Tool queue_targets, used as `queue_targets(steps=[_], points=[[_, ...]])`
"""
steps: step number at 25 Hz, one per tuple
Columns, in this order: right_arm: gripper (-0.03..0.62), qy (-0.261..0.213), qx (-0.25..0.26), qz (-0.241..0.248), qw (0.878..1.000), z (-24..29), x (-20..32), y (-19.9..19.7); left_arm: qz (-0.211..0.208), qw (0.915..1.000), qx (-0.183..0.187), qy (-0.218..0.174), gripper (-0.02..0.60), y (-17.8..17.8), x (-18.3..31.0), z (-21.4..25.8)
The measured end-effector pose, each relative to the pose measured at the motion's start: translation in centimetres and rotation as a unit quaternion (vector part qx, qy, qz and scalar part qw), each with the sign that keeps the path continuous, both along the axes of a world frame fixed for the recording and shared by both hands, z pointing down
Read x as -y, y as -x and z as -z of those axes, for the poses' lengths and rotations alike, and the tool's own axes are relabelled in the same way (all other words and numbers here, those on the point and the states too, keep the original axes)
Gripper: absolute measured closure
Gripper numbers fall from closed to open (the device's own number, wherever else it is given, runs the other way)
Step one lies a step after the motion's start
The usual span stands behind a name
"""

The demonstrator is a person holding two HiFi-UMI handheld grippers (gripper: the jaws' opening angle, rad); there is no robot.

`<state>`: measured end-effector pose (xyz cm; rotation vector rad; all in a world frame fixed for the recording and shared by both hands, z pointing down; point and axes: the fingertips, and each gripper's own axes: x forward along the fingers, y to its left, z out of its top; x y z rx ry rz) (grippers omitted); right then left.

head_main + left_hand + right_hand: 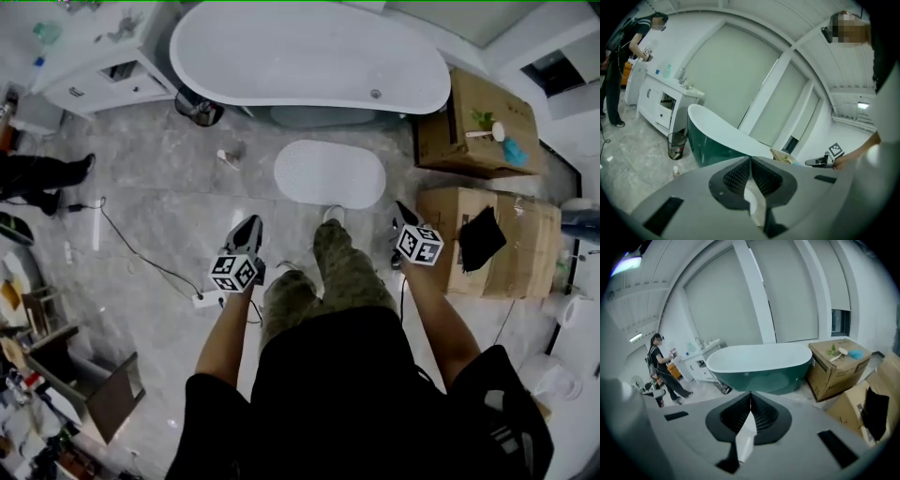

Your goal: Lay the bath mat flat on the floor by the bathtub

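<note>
- Bath mat (330,173), white and oval, lies flat on the grey marbled floor (169,187), just on the near side of the bathtub (309,56) and right of its middle.
- Neither tong touches the mat; both are held up in the air, well apart from it, one on each side of the wearer's legs (328,272).
- Left gripper (248,225) points toward the tub; in its own view the ribbed jaws (750,161) meet in a thin line, closed with nothing held.
- Right gripper (403,211) is tilted down more steeply; its jaws (750,397) are pressed together too and grip nothing.
- The bathtub shows a dark green outer wall and a white rim in both gripper views (722,136) (759,366).
- Right of the tub stand two cardboard boxes, the far one (483,122) with small items on top, the near one (492,239) with a black cloth lying on it.
- A white vanity cabinet (103,75) stands far left, with a dark waste bin (199,108) between it and the tub.
- A cable and power strip (202,300) lie on the floor near the left gripper.
- Another person (661,366) in dark clothes stands at the far left by the cabinet.
</note>
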<state>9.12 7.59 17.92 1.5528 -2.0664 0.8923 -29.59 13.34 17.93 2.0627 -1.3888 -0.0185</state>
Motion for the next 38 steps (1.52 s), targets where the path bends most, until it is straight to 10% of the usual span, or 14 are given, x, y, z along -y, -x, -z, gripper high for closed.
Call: queue_targets(steps=[5,8,15,22,38], points=[[0.571,-0.043,0.001,-0.005,0.999,10.9,-3.1,-0.3,0.045,0.9969,-0.014,-0.062,0.552,2.0,-1.7,9.1],[0.571,-0.076,-0.024,0.024,0.997,16.1,-5.7,0.6,0.011,0.9940,0.037,-0.103,0.552,2.3,-3.7,14.3],[0.571,-0.123,-0.049,0.041,0.990,22.4,-9.7,-2.0,-0.018,0.9813,0.107,-0.159,0.552,-2.1,-9.1,22.6],[0.571,-0.213,-0.095,0.096,0.968,27.1,-12.2,-6.9,0.002,0.9719,0.099,-0.214,0.552,-9.2,-11.3,26.0],[0.571,-0.266,-0.051,0.081,0.959,29.9,-16.6,-16.3,0.030,0.9673,0.138,-0.211,0.552,-23.2,-14.3,29.6]])
